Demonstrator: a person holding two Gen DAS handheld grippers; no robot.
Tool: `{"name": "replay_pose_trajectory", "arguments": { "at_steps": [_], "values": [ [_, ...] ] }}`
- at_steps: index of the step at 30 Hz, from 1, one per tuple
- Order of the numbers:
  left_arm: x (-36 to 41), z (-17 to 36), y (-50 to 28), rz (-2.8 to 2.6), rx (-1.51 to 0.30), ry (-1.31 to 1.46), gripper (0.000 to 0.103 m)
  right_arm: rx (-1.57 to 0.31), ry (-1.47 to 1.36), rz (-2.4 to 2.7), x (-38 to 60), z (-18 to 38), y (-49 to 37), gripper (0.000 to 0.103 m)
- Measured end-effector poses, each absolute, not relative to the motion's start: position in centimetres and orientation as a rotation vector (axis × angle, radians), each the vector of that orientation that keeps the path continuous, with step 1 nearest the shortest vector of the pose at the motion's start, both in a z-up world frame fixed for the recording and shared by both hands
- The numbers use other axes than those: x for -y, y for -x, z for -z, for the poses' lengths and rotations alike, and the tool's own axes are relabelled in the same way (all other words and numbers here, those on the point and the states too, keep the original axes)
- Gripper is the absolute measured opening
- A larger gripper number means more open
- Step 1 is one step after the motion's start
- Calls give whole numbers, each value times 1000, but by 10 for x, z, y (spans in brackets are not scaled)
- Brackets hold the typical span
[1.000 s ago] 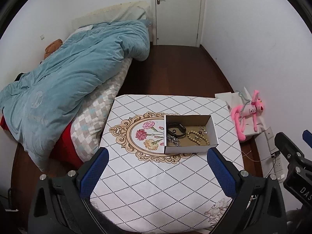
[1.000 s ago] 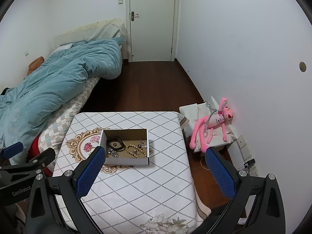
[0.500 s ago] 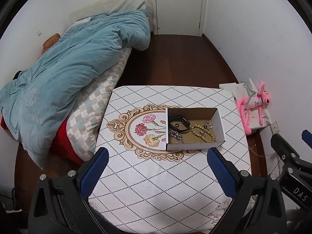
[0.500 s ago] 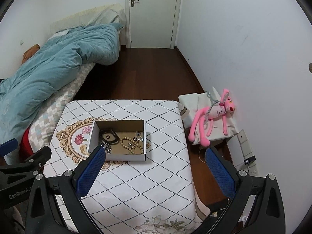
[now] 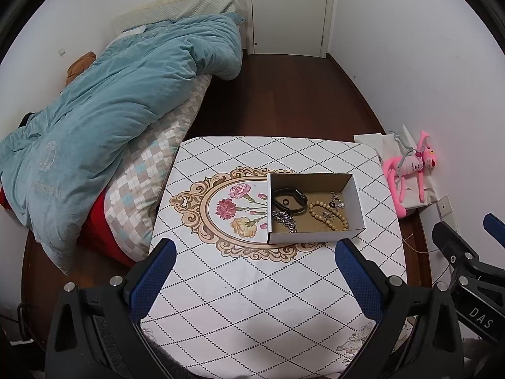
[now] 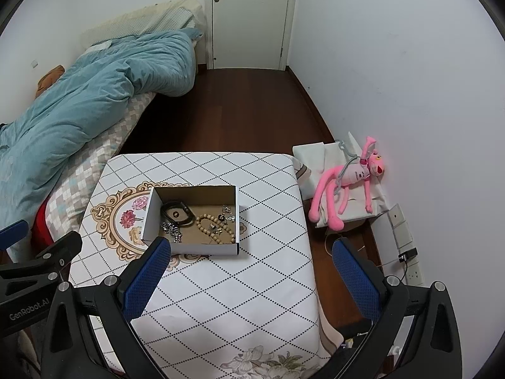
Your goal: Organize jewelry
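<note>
Both views have drawn nearer the white cardboard box (image 5: 315,208) mid-desk, toward its right edge. Black band, wooden beads and silver chains lie inside. Left tool (image 5: 252,281) and right tool (image 6: 252,281) gape wide, empty.

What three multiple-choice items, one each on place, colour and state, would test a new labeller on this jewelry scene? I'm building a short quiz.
1. Where does the black band lie?
A. on the bed
B. inside the cardboard box, at its left end in the left wrist view
C. on the floor

2. What colour is the plush toy by the wall?
A. pink
B. green
C. yellow

3. What state are the left tool and right tool in?
A. both shut on beads
B. one open, one shut
C. both open, holding nothing

Answers: 1 B, the band rests on the box floor beside the bead bracelet. 2 A, its limbs and head are pink. 3 C, each tool's blue pads stand wide apart over the tablecloth.
</note>
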State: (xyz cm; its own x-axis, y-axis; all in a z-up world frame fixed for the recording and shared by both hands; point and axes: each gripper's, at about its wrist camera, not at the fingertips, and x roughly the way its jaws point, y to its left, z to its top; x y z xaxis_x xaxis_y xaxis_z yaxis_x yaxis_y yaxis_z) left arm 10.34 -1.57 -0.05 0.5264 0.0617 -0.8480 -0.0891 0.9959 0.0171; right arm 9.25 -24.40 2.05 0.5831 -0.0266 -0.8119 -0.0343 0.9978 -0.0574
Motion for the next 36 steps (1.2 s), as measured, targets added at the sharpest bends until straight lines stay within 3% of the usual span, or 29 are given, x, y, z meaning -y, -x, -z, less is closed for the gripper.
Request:
{"name": "replay_pose_trajectory", "arguments": {
  "at_steps": [36],
  "values": [
    [17,1,-104,-80,-1013,25,103,-964,78,-6,243,-14,-92,103]
  ]
}}
